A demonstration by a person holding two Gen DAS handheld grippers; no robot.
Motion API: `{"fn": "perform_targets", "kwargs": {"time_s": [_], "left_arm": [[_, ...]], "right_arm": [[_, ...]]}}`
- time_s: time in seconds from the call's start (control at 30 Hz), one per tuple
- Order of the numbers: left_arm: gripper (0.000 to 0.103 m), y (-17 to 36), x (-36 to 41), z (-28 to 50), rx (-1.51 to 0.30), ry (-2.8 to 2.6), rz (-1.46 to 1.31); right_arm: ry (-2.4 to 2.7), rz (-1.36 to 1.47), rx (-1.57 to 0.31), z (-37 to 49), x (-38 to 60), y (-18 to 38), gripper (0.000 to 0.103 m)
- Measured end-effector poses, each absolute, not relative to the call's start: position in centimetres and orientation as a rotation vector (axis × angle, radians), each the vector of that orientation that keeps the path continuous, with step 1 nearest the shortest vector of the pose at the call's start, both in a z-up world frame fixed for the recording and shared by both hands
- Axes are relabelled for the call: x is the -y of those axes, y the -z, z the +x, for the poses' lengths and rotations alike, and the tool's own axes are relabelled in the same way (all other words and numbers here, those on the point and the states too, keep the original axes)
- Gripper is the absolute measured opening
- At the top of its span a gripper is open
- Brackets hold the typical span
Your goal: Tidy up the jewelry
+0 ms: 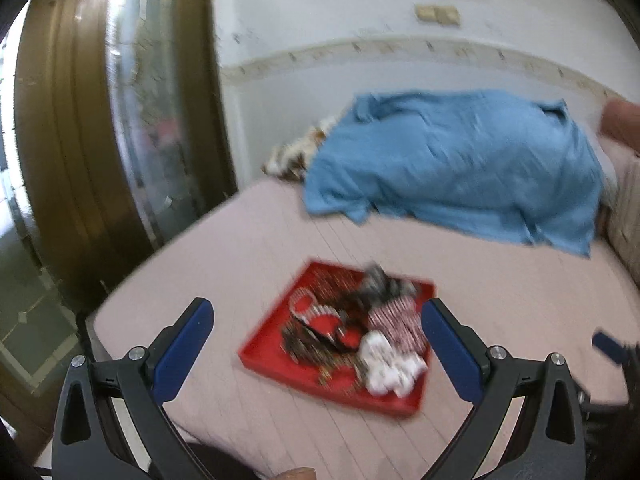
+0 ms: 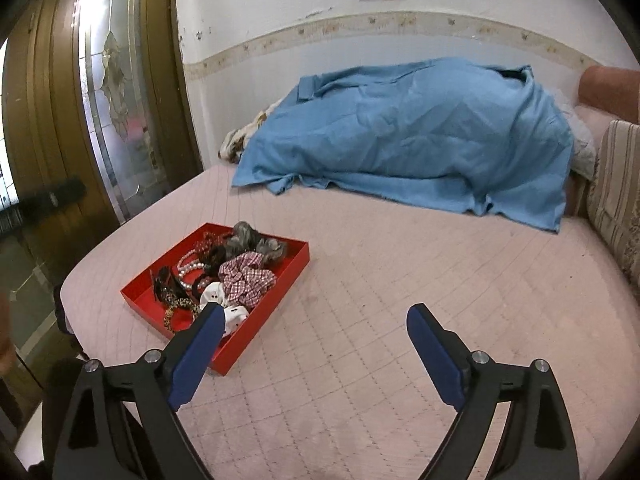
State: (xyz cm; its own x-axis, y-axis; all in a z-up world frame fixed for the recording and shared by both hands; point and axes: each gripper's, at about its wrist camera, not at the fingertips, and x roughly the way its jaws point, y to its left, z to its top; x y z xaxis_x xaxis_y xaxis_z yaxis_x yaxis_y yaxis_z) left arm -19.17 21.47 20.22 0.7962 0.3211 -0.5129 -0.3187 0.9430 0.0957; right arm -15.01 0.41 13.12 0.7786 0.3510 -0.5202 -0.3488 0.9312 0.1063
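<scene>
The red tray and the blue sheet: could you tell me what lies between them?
Only bare pink quilted bedcover separates red tray from blue sheet, clearest in the right wrist view.

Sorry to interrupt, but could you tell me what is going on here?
A person holds a two-finger claw in each hand above a pink quilted bed. The left claw and right claw are both open and empty. A shallow red tray holds a heap of jewelry and fabric scrunchies, none picked up yet.

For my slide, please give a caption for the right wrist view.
Open right gripper above pink bed, beside red tray of jewelry.
</scene>
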Motion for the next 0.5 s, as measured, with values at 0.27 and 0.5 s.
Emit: {"fn": "perform_targets", "kwargs": {"time_s": [0.27, 0.5], "left_arm": [[0.103, -17.5, -19.6, -18.8, -0.68, -0.306, 0.031], [0.103, -16.3, -19.3, -18.7, -0.724, -0.28, 0.033]], "right_arm": [[-0.315, -0.001, -0.585, -15.0, 0.3, -13.0, 0.098], [-0.283, -0.027, -0.667, -14.7, 0.2, -11.7, 0.099]]}}
